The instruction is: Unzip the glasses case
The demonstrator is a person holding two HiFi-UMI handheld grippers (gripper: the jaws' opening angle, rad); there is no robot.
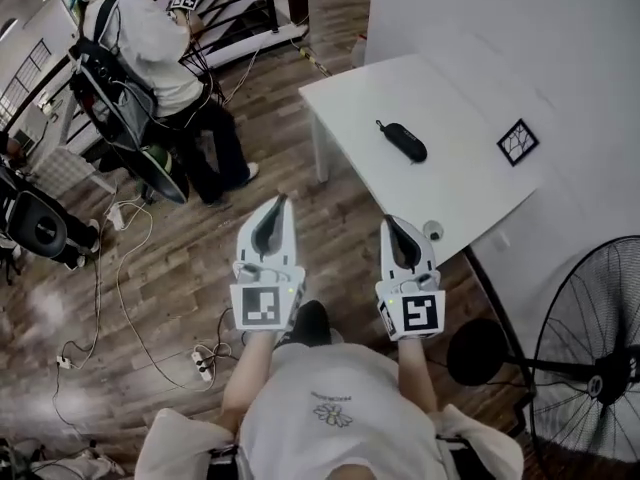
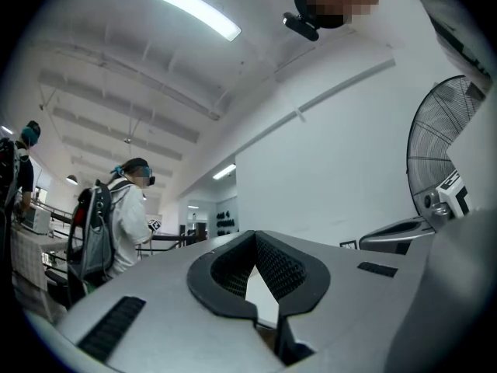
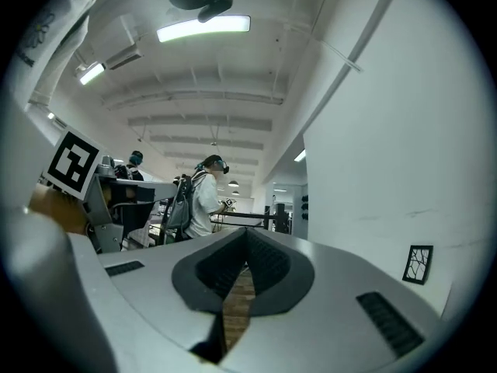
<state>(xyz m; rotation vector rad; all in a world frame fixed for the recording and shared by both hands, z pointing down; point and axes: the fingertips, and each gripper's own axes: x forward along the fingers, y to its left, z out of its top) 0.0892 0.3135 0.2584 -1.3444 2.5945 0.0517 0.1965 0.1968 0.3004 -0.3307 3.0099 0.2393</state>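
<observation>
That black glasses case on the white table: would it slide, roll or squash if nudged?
The glasses case looks rounded and keeps its long pod shape, so it is probably fairly stiff. It lies flat on the smooth white table, so a nudge would likely slide or spin it. Being small beside the table, it is probably light.

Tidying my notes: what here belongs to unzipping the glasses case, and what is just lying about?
Job: glasses case, table, left gripper, right gripper.
Lying about: marker card, fan, power strip.
</observation>
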